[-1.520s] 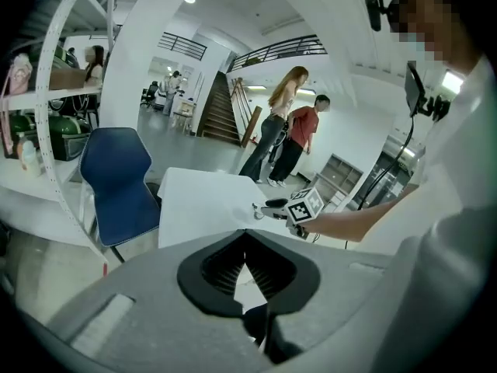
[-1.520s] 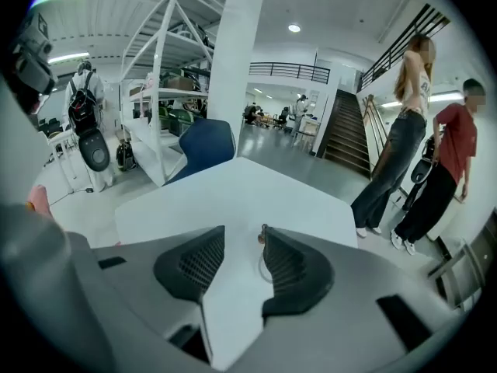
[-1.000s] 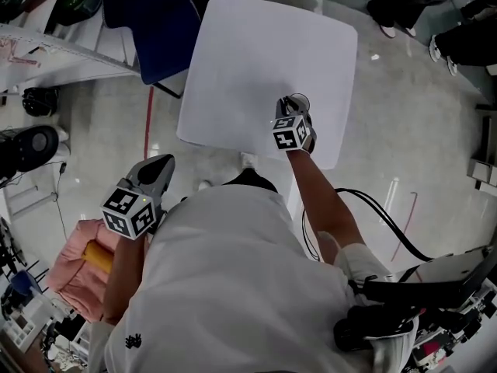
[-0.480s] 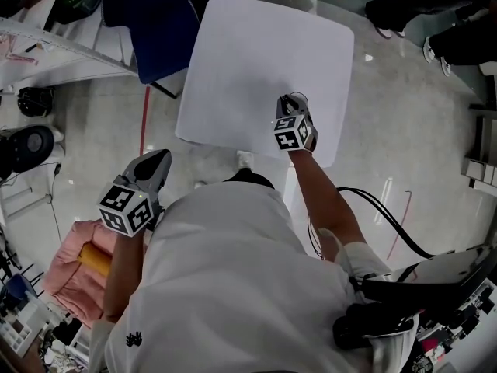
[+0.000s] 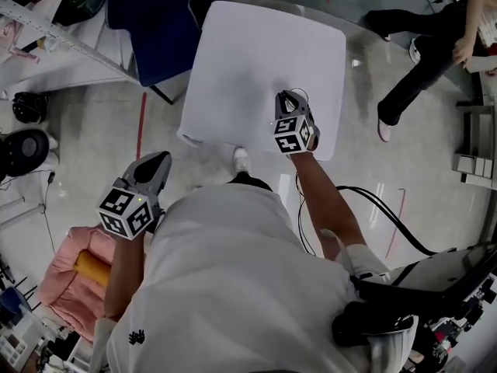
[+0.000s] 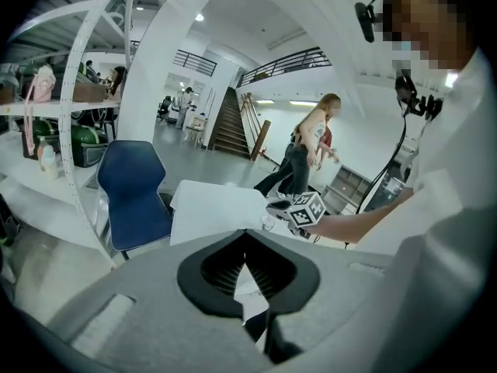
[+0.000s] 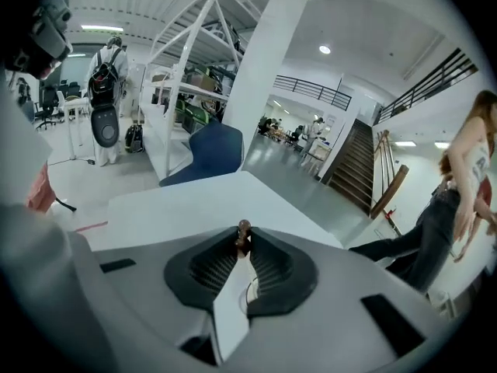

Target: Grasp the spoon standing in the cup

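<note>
A white square table (image 5: 233,53) lies ahead of me. Near its right front corner stands a small clear cup (image 6: 268,222), mostly hidden under my right gripper (image 5: 289,99) in the head view. The spoon (image 7: 243,235) has a brown knobbed handle, which pokes up between the tips of my right gripper (image 7: 243,247). The pads press on it. The cup's rim (image 7: 250,290) shows below, between the jaws. My left gripper (image 5: 159,162) hangs off the table beside my left hip, shut and holding nothing, also seen as the left gripper (image 6: 245,256) in its own view.
A blue chair (image 5: 151,22) stands at the table's far left corner, beside white shelving (image 5: 46,45). A person (image 5: 419,61) walks on the floor to the right. A black cable (image 5: 373,208) runs across the floor. A pink bundle (image 5: 74,274) lies at lower left.
My right gripper stays at the cup and the left one has hardly moved. A person has come into view at the upper right.
</note>
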Motion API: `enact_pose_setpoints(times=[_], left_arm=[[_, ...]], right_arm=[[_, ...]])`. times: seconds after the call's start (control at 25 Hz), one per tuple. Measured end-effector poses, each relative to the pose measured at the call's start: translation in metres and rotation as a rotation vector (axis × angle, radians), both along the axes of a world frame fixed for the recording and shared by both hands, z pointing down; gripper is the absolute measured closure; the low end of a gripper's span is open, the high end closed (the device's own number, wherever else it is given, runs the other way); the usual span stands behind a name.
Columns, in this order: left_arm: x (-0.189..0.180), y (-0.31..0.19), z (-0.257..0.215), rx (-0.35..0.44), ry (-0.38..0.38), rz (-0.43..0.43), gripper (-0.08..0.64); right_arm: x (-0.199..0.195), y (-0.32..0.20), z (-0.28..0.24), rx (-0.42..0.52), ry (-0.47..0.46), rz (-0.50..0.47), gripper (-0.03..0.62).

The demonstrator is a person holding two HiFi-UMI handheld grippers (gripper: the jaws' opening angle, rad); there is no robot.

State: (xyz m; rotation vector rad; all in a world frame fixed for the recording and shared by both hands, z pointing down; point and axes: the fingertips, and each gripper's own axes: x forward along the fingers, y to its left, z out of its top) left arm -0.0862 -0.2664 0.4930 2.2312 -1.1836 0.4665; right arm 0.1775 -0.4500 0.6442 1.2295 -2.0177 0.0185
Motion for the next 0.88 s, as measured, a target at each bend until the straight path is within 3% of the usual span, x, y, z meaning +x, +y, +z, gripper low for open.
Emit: enact_pose_setpoints(times=[0.36,0.88], left_arm=[[-0.027,0.045,-0.009,0.037,0.064,0.012,0.549],[-0.07,0.119,-0.007,0.05,0.108,0.043,0.549]], right_arm=[[-0.051,0.055,-0.073,0.069,-0.018,-0.065,0.538],[-0.136,0.177,-0.134,0.077,-0.086,-0.179,0.538]])
